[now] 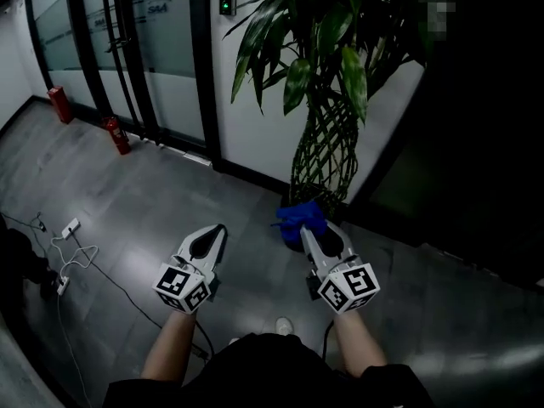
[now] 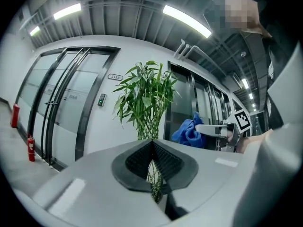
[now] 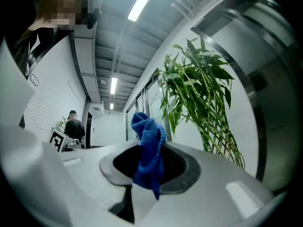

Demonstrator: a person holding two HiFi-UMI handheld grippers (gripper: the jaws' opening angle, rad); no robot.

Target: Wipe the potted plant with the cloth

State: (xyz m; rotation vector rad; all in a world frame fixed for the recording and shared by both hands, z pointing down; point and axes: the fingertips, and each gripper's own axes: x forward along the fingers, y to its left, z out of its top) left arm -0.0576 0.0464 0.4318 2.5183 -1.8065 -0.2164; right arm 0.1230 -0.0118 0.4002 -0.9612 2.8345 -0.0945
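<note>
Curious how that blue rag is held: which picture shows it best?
Right gripper view: the blue cloth sits close-up, pinched between the jaws. Head view shows a small dim bunch; left gripper view, a distant side glimpse.

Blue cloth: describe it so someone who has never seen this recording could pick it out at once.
Start at the tall potted plant with braided stems. Low in front of those stems, the right claw is shut on the blue cloth, a crumpled rag bunched at the claw's tip. It is the only bright blue thing in view; the left claw beside it is shut and empty.
</note>
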